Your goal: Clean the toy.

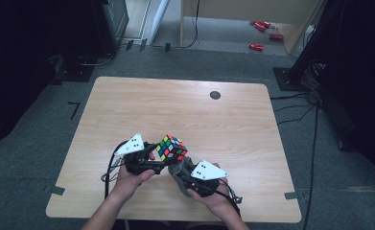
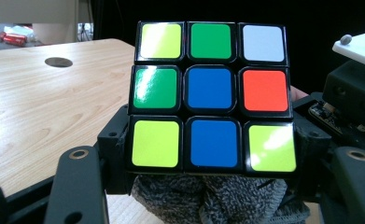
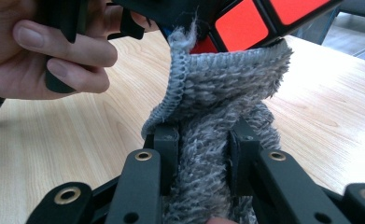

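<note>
Just above the pale wooden desk (image 1: 127, 103), the left tool (image 2: 208, 154) clamps the multicoloured puzzle cube (image 1: 171, 147); directly under that cube, the right tool (image 3: 203, 149) pinches a grey knitted cloth (image 3: 217, 107) — wipe gently, keeping the cube steady.

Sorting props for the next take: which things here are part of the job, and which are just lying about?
In use:
cube, held in the left gripper
grey cloth, clamped in the right gripper, against the cube's underside

Lying about:
red items on the floor
black disc on the table
</note>
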{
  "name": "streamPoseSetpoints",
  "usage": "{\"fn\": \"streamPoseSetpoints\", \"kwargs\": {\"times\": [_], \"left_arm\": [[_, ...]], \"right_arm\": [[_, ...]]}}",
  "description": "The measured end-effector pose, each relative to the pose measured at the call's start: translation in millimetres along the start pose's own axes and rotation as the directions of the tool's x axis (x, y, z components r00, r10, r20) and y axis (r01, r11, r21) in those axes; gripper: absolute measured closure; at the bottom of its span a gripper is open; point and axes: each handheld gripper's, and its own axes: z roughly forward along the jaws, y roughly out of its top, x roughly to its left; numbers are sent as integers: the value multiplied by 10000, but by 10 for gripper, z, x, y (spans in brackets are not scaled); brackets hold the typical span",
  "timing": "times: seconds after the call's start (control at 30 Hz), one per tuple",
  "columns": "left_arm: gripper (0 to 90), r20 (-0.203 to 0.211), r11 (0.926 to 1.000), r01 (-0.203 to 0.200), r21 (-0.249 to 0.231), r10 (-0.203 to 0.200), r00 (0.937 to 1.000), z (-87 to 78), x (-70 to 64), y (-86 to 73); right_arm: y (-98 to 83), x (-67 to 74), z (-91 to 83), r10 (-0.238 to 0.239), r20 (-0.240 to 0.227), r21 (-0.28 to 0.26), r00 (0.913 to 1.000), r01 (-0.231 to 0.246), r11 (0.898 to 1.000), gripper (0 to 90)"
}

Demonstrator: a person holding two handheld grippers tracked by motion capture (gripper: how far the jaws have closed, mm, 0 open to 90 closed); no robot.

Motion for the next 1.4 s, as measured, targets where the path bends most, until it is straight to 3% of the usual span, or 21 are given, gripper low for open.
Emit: {"fn": "streamPoseSetpoints", "kwargs": {"times": [0.07,0.2,0.27,0.43,0.5,0.63,0.73,0.9,0.97,1.07,1.2,1.27,1.4], "left_arm": [[345,33,10000,-11,13,11,10000,8,-2,-2],[345,21,9997,-170,185,169,9999,40,-31,-12],[345,64,9998,-115,134,114,9999,29,-26,-5],[345,34,10000,61,-27,-61,10000,-14,1,5],[345,35,10000,4,-63,-3,10000,-19,2,10],[345,23,9998,-121,139,120,9999,11,-10,-3],[345,93,10000,-38,78,37,10000,14,-12,-2],[345,40,10000,18,-4,-18,10000,-15,2,9],[345,59,10000,40,-32,-40,10000,-15,2,7],[346,153,9997,144,-206,-141,9998,-27,9,21],[346,112,10000,-35,51,35,9999,-5,-11,6],[346,127,10000,-8,45,7,9999,0,-9,8],[345,138,9999,102,42,-102,9999,-6,2,4]], "right_arm": [[22,-70,-55,200,142,-221,9997,-197,9996,710],[35,-212,-173,1038,423,-918,9937,-996,9908,712],[22,-149,-136,625,505,-732,9968,-587,9956,711],[-10,41,-1,-134,104,-182,9999,136,9997,706],[12,-1,-36,-83,195,-274,9998,89,9996,707],[42,-173,-167,787,519,-935,9955,-737,9929,708],[24,-109,-115,450,390,-607,9982,-426,9972,706],[-35,116,55,-295,-521,5,9982,295,9996,702],[-11,114,37,-482,-418,-19,9980,481,9988,701],[24,-17,-56,-21,-15,-291,10000,20,9996,701],[22,-138,-120,630,694,-654,9956,-585,9961,701],[20,-111,-106,491,663,-617,9966,-450,9971,701],[-10,12,-21,-100,164,-257,9998,104,9996,697]]}}
